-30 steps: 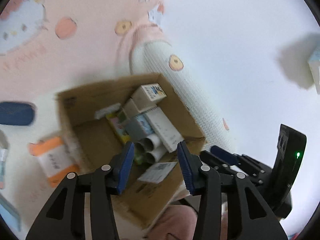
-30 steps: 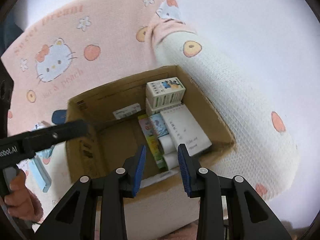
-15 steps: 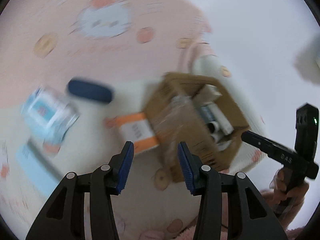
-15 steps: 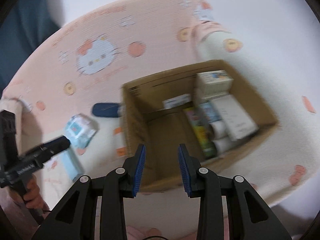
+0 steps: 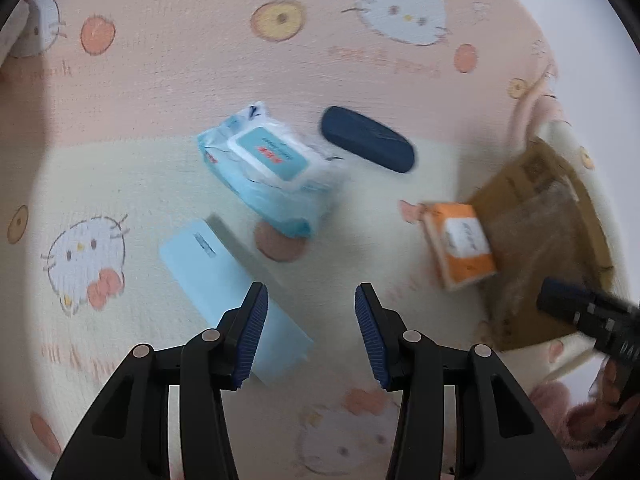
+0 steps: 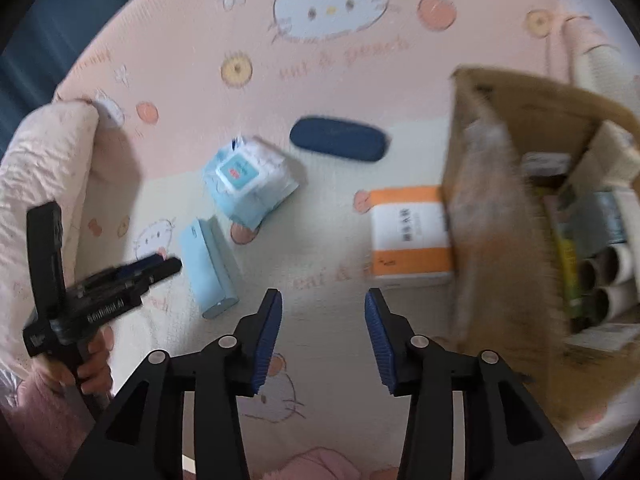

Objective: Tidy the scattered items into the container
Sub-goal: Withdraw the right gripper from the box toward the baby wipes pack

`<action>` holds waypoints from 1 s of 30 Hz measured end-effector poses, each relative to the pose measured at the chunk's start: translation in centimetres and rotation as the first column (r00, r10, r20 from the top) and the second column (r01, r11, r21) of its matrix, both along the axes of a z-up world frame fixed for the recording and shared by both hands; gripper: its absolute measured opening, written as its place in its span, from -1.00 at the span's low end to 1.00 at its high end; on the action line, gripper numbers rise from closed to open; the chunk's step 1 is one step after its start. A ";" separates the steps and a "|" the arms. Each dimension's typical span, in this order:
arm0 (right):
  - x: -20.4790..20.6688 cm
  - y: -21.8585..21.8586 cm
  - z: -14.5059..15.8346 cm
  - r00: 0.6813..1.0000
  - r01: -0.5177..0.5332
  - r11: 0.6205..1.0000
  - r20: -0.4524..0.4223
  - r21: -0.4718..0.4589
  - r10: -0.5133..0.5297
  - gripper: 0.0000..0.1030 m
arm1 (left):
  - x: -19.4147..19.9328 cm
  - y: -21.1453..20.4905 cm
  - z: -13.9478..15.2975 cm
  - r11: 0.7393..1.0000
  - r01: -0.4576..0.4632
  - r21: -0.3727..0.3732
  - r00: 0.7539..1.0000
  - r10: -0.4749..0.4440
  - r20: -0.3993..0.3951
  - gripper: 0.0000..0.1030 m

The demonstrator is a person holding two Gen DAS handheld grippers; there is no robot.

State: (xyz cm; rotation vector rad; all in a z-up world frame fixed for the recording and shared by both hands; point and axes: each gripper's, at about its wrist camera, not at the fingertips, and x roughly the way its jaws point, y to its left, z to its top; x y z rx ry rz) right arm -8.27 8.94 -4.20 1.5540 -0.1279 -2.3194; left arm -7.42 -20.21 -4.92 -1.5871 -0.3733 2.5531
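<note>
A cardboard box holding several small packs and tubes sits at the right on a patterned bedspread; it shows in the left wrist view too. Scattered beside it lie an orange and white box, a dark blue case, a light blue wet-wipe pack and a pale blue flat box. My left gripper is open and empty, just above the pale blue box. My right gripper is open and empty over the bedspread, left of the cardboard box.
The bedspread is pink and cream with cat and peach prints. A rolled pink blanket lies at the left edge. The left gripper shows in the right wrist view beside the pale blue box.
Both grippers swung left, away from above the cardboard box and toward the scattered items on the bedspread. Both stayed open and empty.
</note>
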 end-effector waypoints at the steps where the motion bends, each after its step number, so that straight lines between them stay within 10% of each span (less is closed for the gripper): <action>1: -0.4 -0.6 -0.8 1.000 -0.004 1.000 0.022 0.012 0.004 -0.20 | -1.0 -0.9 -0.5 1.000 -0.018 0.010 1.000 0.017 0.013 -0.04; 7: -3.5 -2.8 -4.4 0.995 -0.001 0.999 0.099 0.039 -0.003 -0.18 | -6.6 -7.0 -2.1 0.978 -0.139 0.155 0.990 0.135 0.040 -0.04; 17: -9.7 -3.4 -6.9 0.986 0.120 0.989 0.126 -0.083 -0.109 -0.03 | -14.9 -8.8 -3.6 0.989 -0.082 -0.122 0.995 0.073 -0.074 -0.02; 23: -12.3 -5.2 -8.1 0.982 0.168 0.973 0.115 -0.155 -0.151 -0.01 | -17.6 -8.5 -6.4 1.000 0.017 0.021 1.000 -0.017 0.025 -0.02; 30: -12.2 -7.1 -9.8 0.975 0.210 0.941 0.130 -0.266 -0.181 -0.01 | -17.0 -6.5 -6.8 0.998 0.055 -0.041 0.998 -0.054 0.015 -0.10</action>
